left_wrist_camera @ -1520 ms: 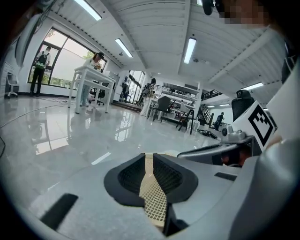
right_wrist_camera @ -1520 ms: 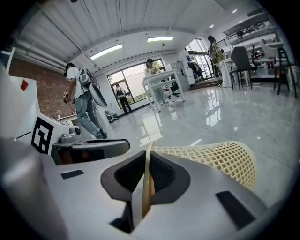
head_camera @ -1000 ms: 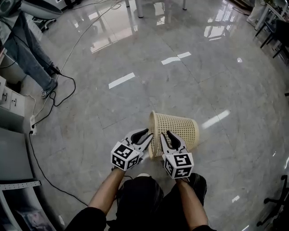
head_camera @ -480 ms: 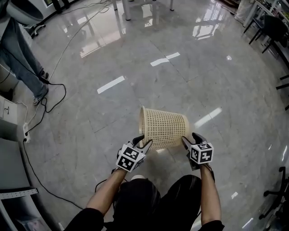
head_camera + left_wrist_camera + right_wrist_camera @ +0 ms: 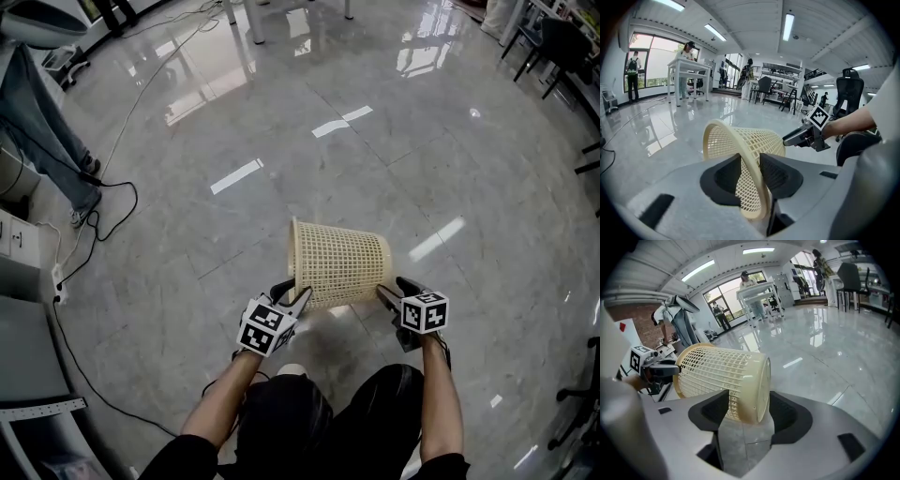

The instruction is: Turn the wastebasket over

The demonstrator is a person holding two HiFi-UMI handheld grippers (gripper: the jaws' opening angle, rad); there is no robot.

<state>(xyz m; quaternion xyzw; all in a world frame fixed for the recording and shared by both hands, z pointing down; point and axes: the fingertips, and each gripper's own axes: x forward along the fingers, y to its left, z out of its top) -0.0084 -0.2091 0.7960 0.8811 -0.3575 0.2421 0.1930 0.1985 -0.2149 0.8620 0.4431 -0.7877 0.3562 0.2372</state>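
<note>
A cream mesh wastebasket lies on its side on the grey marble floor, open rim to the left, base to the right. My left gripper straddles the near part of the rim. Its jaws are closing, with the rim wall between the pads and a little slack showing. My right gripper is at the base end. Its jaws are opening wide, and the edge of the base stands between them untouched. Each gripper shows in the other's view: the right gripper and the left gripper.
A person in jeans stands at the far left near black cables and a power strip. A cabinet lines the left edge. Table legs are at the top, chairs at top right. My own legs are just below the basket.
My right gripper has left the rim, swung right to the base end and opened wide. The left gripper stays at the rim, a little lower.
</note>
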